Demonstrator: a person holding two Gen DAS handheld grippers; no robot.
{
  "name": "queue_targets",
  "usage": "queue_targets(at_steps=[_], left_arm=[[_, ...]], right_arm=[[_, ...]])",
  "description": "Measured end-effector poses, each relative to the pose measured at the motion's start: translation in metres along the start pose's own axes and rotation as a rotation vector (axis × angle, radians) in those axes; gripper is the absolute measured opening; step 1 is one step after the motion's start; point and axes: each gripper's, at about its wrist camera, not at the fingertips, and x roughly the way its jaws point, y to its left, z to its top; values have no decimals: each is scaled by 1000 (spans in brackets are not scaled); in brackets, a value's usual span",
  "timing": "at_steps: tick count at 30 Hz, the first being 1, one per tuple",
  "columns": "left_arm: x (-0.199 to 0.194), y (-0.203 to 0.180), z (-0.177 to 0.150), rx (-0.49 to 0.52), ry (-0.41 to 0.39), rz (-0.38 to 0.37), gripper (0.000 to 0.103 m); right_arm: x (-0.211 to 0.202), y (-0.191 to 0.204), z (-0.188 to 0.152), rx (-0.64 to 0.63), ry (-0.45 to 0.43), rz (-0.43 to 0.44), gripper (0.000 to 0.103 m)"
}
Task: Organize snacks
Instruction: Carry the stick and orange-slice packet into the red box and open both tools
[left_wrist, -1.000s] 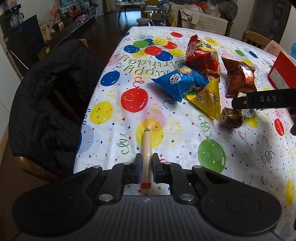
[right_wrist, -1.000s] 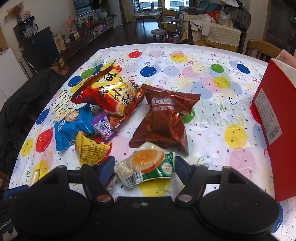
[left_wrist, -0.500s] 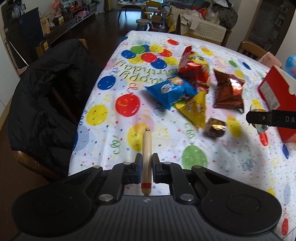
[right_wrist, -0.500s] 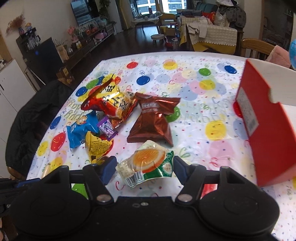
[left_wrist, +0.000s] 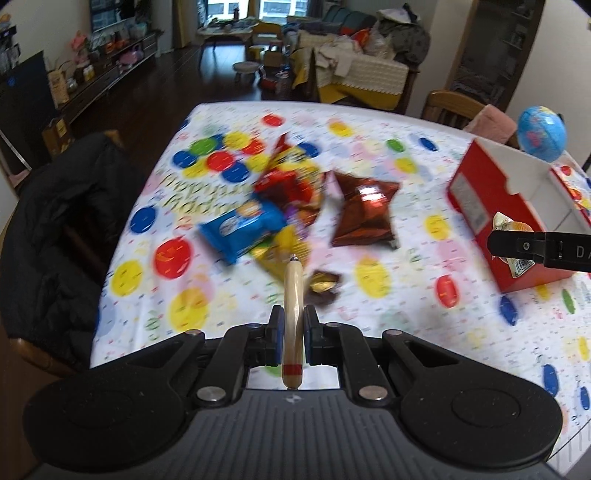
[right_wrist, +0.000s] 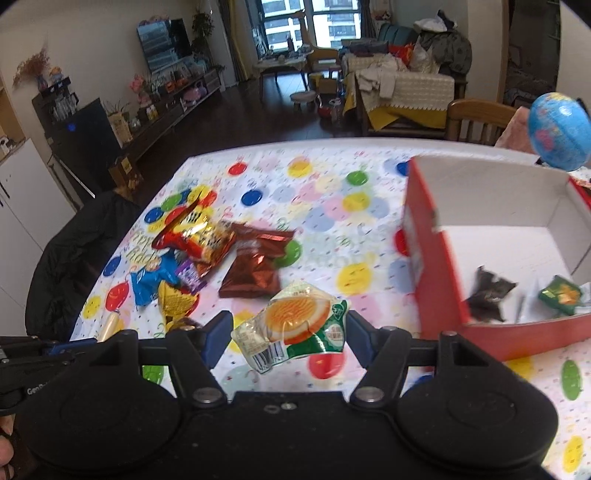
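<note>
right gripper (right_wrist: 287, 334): orange-print snack packet (right_wrist: 291, 325) being gripped, lower centre, left of red box (right_wrist: 436, 288) | left gripper (left_wrist: 293, 339): wooden stick (left_wrist: 293, 314) being clamped, bottom centre | snack pile (right_wrist: 207, 258) being left mid-left on tablecloth (right_wrist: 332, 206)

The worktop (right_wrist: 369, 221) has a white cloth with red, blue, yellow and green balloons. The box (right_wrist: 436, 291) at the right of the frame is red outside and white inside. The snack pack (right_wrist: 295, 325) low in the middle is clear, orange and green. The bag (right_wrist: 255, 273) above it is shiny brown. The globe (right_wrist: 557, 133) at the upper right is blue.
</note>
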Motion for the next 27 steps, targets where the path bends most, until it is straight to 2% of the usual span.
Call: queue_targets(at_steps=[15, 27], left_arm=[[-5, -121, 42, 142, -67, -88, 10], [17, -217, 78, 238, -92, -139, 10]], right_arm=[[-46, -90, 11, 33, -79, -68, 65], [-58, -174, 17, 57, -101, -135, 65]])
